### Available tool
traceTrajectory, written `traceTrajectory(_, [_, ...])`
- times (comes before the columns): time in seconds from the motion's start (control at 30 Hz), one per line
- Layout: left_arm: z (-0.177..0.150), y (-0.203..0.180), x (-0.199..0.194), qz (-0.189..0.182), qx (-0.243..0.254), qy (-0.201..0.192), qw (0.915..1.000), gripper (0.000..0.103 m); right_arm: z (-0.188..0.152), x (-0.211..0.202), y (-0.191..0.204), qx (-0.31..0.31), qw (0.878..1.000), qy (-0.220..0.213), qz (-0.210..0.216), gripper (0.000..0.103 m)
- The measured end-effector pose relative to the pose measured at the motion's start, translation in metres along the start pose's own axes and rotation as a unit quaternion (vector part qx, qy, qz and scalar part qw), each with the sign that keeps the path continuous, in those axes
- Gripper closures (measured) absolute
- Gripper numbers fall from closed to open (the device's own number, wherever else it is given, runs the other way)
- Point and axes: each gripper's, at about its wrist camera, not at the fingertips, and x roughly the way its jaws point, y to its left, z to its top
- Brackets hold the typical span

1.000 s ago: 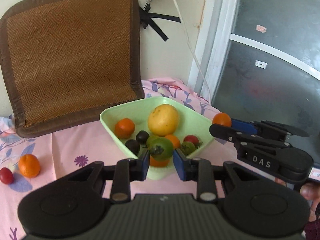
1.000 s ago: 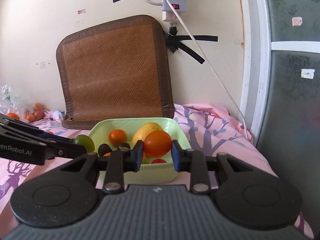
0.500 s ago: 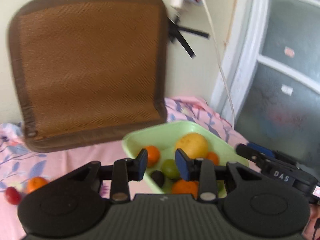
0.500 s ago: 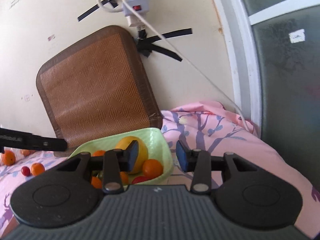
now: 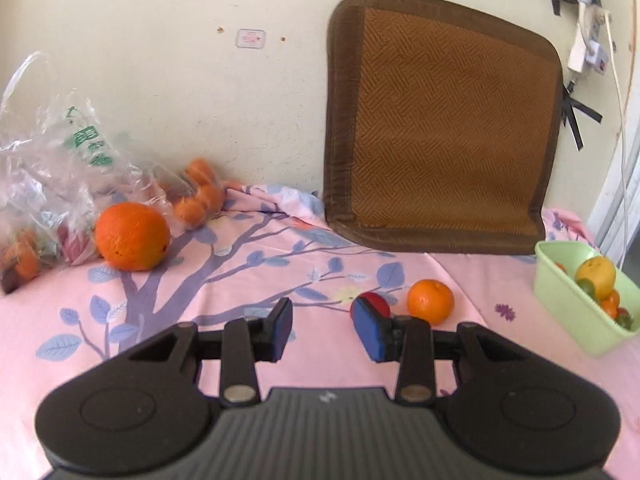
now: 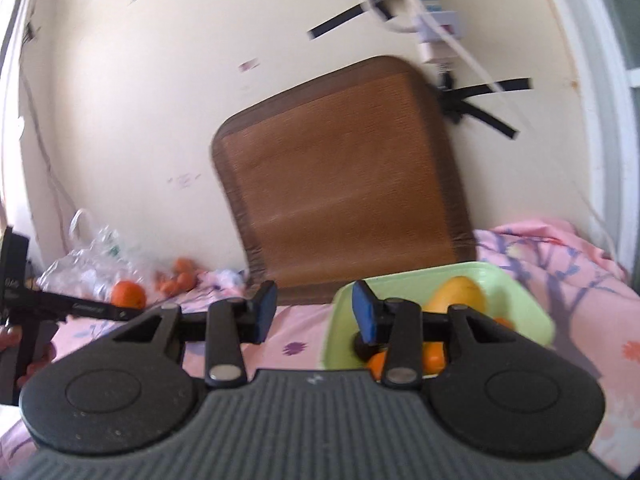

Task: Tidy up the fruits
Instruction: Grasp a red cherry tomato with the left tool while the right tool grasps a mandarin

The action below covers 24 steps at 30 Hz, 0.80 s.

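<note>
Swung from bowl [image 5: 576, 312] toward loose orange [image 5: 430, 301]; both hand-held grippers (left [image 5: 323, 330], right [image 6: 314, 312]) empty, jaws just widened; centre before closing

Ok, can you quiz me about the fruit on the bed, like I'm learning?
1. True or false: the green tub is empty.
2. What lies right next to the small orange on the pink sheet? A: a red fruit. B: a banana. C: a spoon.
3. Fill the gap: the big orange sits beside a clear ______ bag.

Key
1. False: it holds a yellow fruit and some smaller ones.
2. A
3. plastic
</note>
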Motion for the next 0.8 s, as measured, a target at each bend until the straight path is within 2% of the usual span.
traceTrajectory(0.1, [-0.001, -0.013, 0.019, -0.01, 0.031, 0.005, 0.9995, 0.066, 0.0, 0.043, 0.025, -0.024, 0.998, 0.046, 0.02, 0.059])
traceTrajectory(0.2, [-0.003, -0.028, 0.038, -0.026, 0.055, 0.015, 0.9981, 0.066, 0.004, 0.084, 0.036, -0.003, 0.995, 0.092, 0.047, 0.059])
traceTrajectory(0.27, [-0.004, -0.033, 0.047, -0.036, 0.062, 0.018, 0.9973, 0.066, 0.004, 0.104, 0.041, 0.017, 0.992, 0.109, 0.061, 0.059])
traceTrajectory(0.37, [-0.005, -0.037, 0.054, -0.023, 0.073, 0.014, 0.997, 0.066, 0.002, 0.124, 0.048, 0.027, 0.99, 0.121, 0.074, 0.059])
traceTrajectory(0.47, [-0.003, -0.032, 0.063, -0.022, 0.056, 0.036, 0.9975, 0.066, -0.001, 0.141, 0.057, 0.015, 0.989, 0.129, 0.072, 0.059])
traceTrajectory(0.53, [-0.003, -0.027, 0.065, -0.027, 0.04, 0.044, 0.9979, 0.073, -0.005, 0.153, 0.06, 0.012, 0.987, 0.142, 0.072, 0.059])
traceTrajectory(0.6, [-0.003, -0.022, 0.065, -0.033, 0.026, 0.043, 0.9982, 0.075, -0.01, 0.164, 0.06, 0.013, 0.986, 0.154, 0.069, 0.059])
traceTrajectory(0.67, [-0.003, -0.018, 0.065, -0.033, 0.013, 0.042, 0.9985, 0.075, -0.011, 0.168, 0.056, 0.029, 0.983, 0.163, 0.084, 0.061])
traceTrajectory(0.7, [-0.003, -0.017, 0.065, -0.036, 0.01, 0.042, 0.9985, 0.075, -0.01, 0.166, 0.056, 0.029, 0.982, 0.164, 0.088, 0.065])
traceTrajectory(0.8, [-0.004, -0.018, 0.061, -0.044, 0.015, 0.03, 0.9985, 0.075, -0.009, 0.155, 0.059, 0.019, 0.982, 0.169, 0.087, 0.066])
